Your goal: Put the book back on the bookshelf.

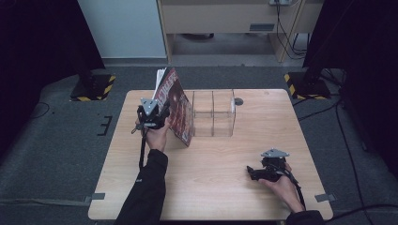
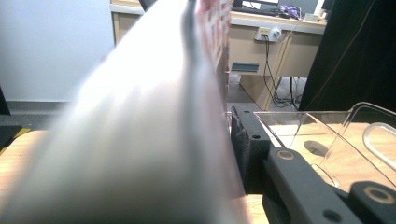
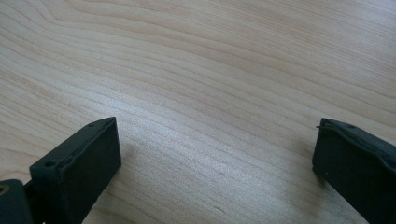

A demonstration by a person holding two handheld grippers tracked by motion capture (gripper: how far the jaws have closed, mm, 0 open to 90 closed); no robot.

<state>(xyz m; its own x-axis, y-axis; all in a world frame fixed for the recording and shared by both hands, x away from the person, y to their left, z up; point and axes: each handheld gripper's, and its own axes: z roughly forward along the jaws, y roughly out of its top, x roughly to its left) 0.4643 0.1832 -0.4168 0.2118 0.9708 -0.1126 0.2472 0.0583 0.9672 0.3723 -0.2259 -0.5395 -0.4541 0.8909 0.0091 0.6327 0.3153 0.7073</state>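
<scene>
Left tongs (image 1: 162, 116), centre-left of the high view, pinch a magazine (image 1: 178, 108) by its lower edge. The magazine stands tilted on the worktop (image 1: 216, 187), top leaning to the upper left, its red cover facing the clear divided organiser (image 1: 213, 112) just to its right. In the left gripper view the magazine (image 2: 140, 140) is a blurred sheet across the left, pressed against the inner black jaw; the organiser (image 2: 345, 140) sits at right. Right tongs (image 1: 251, 171), lower right of the high view, rest on bare worktop, spread wide, nothing between them, well apart from the magazine.
</scene>
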